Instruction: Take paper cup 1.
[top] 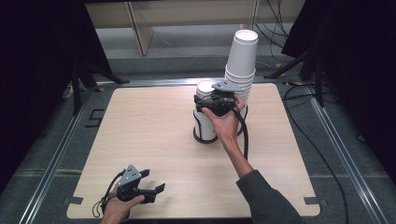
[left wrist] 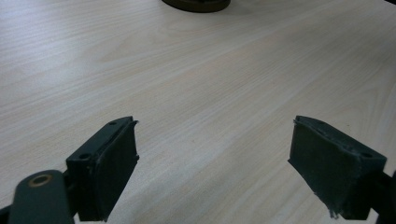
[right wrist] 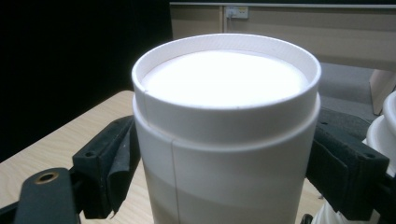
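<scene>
Right tongs (right wrist: pixel 224 154) around upturned cup (right wrist: pixel 224 116)

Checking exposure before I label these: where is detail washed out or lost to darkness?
Right gripper view: the upturned cup base glares pure white, background left black. High view: both sides fall into darkness. Left gripper view: evenly lit table, jaws slightly soft.

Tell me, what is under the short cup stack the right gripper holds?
A dark round base shows under the short cup stack, resting on the table. The right gripper and hand hide part of it.
</scene>
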`<state>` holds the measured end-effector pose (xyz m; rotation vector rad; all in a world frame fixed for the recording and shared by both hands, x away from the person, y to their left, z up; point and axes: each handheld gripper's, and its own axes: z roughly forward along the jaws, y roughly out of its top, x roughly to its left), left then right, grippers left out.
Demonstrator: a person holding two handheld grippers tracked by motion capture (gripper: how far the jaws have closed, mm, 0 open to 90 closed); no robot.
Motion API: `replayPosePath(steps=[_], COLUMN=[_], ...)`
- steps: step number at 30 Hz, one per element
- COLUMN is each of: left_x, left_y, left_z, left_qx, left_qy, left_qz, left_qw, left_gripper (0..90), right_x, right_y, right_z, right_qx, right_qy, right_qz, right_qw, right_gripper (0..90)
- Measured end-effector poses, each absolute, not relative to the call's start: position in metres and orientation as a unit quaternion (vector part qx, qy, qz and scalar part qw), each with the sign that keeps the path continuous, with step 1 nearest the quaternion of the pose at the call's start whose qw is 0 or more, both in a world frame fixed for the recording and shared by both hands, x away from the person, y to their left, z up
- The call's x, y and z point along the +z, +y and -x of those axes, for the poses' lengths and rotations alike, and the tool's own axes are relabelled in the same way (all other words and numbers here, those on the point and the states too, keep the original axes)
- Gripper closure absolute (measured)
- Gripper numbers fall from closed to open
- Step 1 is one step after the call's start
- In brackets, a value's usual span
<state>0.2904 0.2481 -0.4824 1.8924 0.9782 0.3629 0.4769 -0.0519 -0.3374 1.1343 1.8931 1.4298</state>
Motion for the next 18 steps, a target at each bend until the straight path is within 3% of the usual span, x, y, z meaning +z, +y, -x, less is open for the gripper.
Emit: replayPosePath(steps=[18], left_x=[-0.4832], left_y=[0.247], left_z=[-0.2902], left_qx=[0.148], left_qy=[0.395], left_qz=[-0.772], left_qw=[0.475], left_gripper=[14.4], right_x=[-0.3372], right_y=[-0.0469], right_z=[-0.4785], right_qx=[0.509], right_qy=[0.693], right_qz=[-0.435], right_qw=[0.267], right_gripper=[21.4])
